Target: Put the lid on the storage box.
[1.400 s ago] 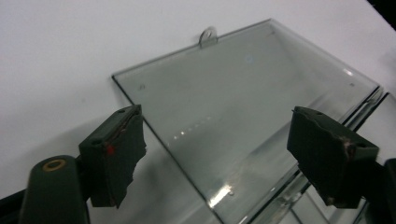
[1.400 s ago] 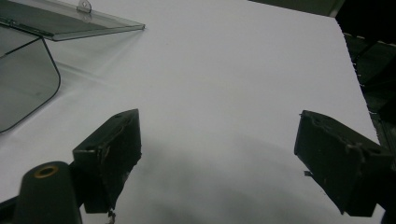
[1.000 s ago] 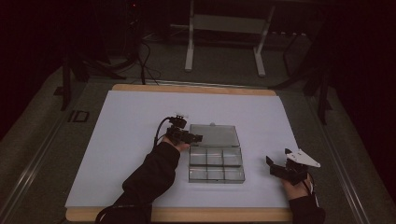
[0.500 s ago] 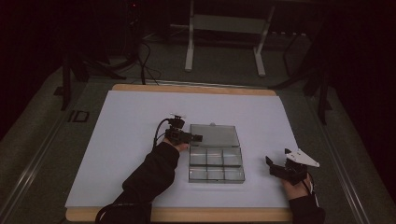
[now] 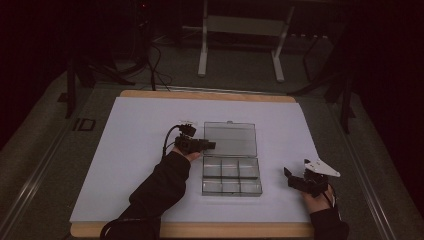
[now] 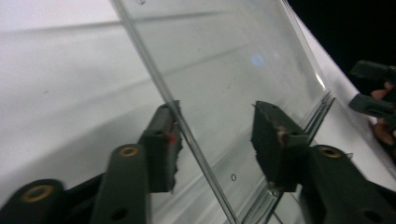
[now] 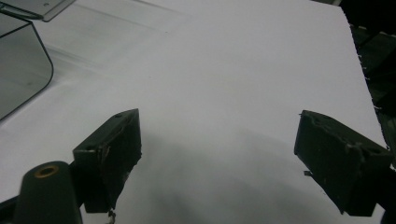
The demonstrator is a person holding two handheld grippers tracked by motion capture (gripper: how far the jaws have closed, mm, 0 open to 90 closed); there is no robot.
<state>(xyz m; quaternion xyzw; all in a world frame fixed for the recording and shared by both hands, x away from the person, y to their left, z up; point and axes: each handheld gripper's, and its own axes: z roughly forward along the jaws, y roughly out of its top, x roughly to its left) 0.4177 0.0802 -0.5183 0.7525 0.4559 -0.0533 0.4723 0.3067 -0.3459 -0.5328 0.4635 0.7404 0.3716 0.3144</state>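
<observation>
A clear plastic compartment box (image 5: 231, 175) lies on the white sheet with its lid (image 5: 231, 139) swung open toward the far side. My left gripper (image 5: 210, 145) is at the lid's left edge. In the left gripper view the thin lid (image 6: 224, 70) runs between the jaws of that gripper (image 6: 217, 140), which stand apart and open around it. My right gripper (image 5: 291, 178) rests low on the sheet to the right of the box, open with nothing between its jaws (image 7: 219, 149). A rounded corner of the box (image 7: 21, 70) shows at the left of the right gripper view.
The white sheet (image 5: 140, 130) covers a wooden table (image 5: 200, 94) whose edge shows at the far and near sides. Dark floor, cables and a metal stand (image 5: 240, 45) lie beyond the table. The other gripper (image 6: 373, 93) shows far right in the left gripper view.
The left gripper has levelled out slightly at the lid's edge and barely shifted. The right gripper and the box have stayed where they were.
</observation>
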